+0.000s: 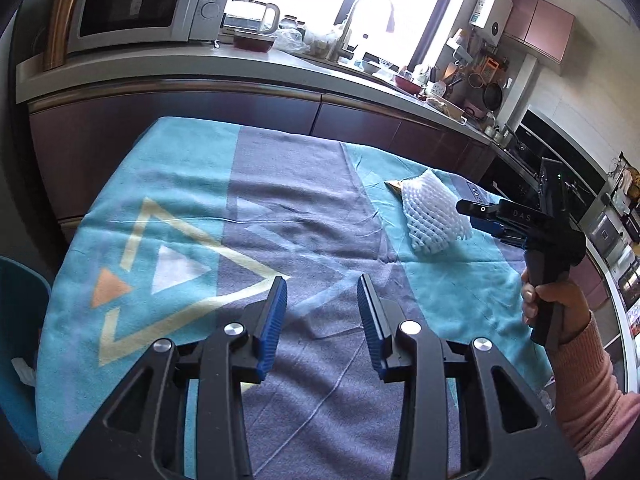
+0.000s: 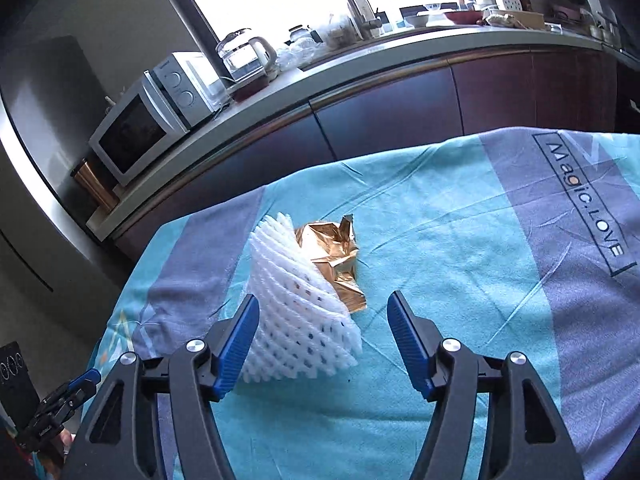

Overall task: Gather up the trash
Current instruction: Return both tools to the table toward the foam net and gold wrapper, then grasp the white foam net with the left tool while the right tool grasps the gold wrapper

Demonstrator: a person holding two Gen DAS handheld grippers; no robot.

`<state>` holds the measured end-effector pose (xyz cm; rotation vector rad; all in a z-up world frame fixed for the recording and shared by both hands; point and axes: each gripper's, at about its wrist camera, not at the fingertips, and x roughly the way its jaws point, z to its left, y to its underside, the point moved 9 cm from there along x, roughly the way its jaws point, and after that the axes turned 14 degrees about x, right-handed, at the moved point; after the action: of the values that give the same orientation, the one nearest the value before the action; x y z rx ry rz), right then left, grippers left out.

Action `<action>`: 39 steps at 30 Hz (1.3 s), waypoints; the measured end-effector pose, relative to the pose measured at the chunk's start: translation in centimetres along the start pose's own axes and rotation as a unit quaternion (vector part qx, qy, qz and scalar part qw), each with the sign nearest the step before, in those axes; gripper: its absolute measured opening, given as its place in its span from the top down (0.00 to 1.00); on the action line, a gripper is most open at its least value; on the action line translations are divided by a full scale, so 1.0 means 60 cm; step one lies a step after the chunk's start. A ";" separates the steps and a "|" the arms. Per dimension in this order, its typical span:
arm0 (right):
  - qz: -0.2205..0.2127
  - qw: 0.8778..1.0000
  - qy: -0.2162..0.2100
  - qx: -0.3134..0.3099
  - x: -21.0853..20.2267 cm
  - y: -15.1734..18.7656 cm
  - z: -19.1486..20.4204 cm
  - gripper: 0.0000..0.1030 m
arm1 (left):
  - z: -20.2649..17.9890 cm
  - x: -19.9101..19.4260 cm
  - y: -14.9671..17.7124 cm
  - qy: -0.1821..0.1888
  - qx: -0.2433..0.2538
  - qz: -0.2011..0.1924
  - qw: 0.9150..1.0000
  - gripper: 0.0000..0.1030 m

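Observation:
A white foam fruit net (image 2: pixel 296 312) lies on the teal and grey tablecloth (image 2: pixel 460 240), with a crumpled gold foil wrapper (image 2: pixel 332 256) tucked behind it. My right gripper (image 2: pixel 322 300) is open just above the cloth; the net's near end sits between its blue pads and rests by the left pad (image 2: pixel 236 344). In the left wrist view the same net (image 1: pixel 434 216) and a gold corner of the foil wrapper (image 1: pixel 396 186) lie at the far right, with the right gripper (image 1: pixel 476 214) beside them, held by a hand in a pink sleeve. My left gripper (image 1: pixel 322 288) hangs open over bare cloth (image 1: pixel 280 220), holding nothing.
A dark-fronted kitchen counter (image 1: pixel 280 68) runs behind the table with a microwave (image 1: pixel 148 4), a glass kettle (image 1: pixel 252 8) and a sink tap. A blue bin (image 1: pixel 20 320) holding a white scrap stands at the table's left end. An oven and shelves stand at the right.

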<state>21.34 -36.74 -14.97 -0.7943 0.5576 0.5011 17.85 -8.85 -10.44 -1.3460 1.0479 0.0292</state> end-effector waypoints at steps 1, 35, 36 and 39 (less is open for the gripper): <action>0.003 1.000 -0.003 -0.001 0.002 0.004 0.004 0.43 | -0.003 0.003 -0.001 0.002 0.001 0.001 1.000 0.65; 0.162 0.967 -0.193 0.015 0.009 0.163 0.118 0.87 | -0.072 0.081 0.014 0.073 0.009 0.055 0.996 0.44; 0.162 0.969 -0.185 0.007 0.009 0.165 0.118 0.84 | -0.077 0.085 0.014 0.074 0.011 0.057 0.996 0.44; 0.147 0.975 -0.164 -0.006 0.007 0.157 0.113 0.71 | -0.089 0.100 0.014 0.069 0.023 0.072 0.995 0.48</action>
<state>17.76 -25.76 -16.26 -0.6240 0.3660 0.8912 17.62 -16.02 -14.13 -1.2418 1.2540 0.0191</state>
